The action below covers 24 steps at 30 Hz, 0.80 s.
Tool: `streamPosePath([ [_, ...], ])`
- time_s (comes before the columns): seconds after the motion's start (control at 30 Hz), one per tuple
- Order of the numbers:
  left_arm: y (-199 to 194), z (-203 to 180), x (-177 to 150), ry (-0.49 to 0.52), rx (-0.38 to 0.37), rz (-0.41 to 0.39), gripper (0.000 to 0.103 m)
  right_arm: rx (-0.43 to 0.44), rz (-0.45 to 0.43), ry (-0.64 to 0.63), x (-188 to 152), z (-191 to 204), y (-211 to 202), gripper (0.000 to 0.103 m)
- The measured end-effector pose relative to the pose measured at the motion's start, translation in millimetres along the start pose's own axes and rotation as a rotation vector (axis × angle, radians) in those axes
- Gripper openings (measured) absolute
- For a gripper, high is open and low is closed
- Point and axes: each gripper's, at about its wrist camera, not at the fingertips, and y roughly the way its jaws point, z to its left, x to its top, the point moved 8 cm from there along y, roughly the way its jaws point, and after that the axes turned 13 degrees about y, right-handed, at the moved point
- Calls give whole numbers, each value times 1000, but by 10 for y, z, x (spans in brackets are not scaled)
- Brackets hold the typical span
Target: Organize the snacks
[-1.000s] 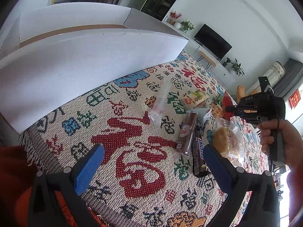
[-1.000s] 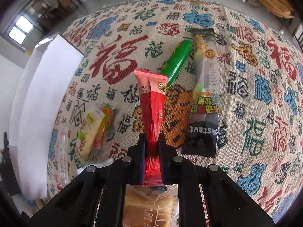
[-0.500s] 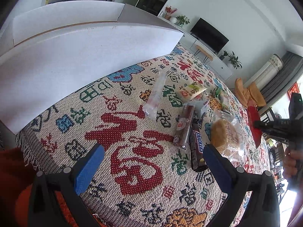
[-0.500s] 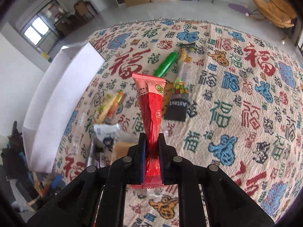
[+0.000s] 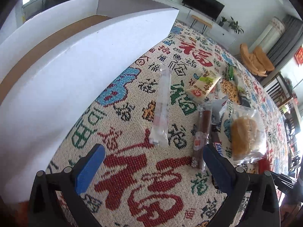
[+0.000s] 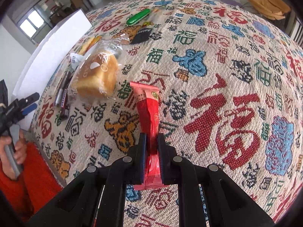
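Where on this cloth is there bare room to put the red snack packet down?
Bare cloth spreads right of the red packet, no snacks there. Another free strip lies between the white box and clear wrapper. Crowded around the bagged bread and Snickers bar.

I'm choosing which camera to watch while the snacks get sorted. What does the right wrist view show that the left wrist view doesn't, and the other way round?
Only the right wrist view shows the right gripper shut on the red packet, plus the green packet in full. Only the left wrist view shows the inside of the white box, the long clear packet and the left gripper from close up, its jaws closing with nothing between them. Both show the wrapped bread, the Snickers bar and the patterned tablecloth.
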Motion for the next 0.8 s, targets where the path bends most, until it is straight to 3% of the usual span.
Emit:
streamPosePath([
  [0.03,91,2,59,29,22,21,93,7,2,4,-10,-12,14,14],
  [0.1,293,-8,145,73,59,70,72,27,3,30,-16,-36,14,20],
  [0.13,376,-5,169,87,73,93,67,32,1,42,-16,-49,5,24],
  [0.17,393,-15,233,115,116,72,67,38,3,44,-18,-46,-5,29],
  [0.23,467,-86,303,165,139,75,53,40,5,26,-27,-31,-38,36],
  [0.3,479,-164,333,215,152,57,19,15,-4,-10,-14,-13,-86,40],
  [0.43,389,-182,245,200,110,37,17,-29,-2,-66,67,50,-93,53],
  [0.63,99,-133,-134,124,-12,18,17,-138,44,-240,71,285,260,52],
  [0.67,35,-125,-190,113,-28,11,17,-164,42,-255,73,278,293,28],
  [0.7,-49,-114,-240,102,-46,0,17,-174,51,-259,66,279,308,14],
  [0.8,-370,-101,-328,60,-106,-49,17,-159,41,-246,38,311,174,14],
])
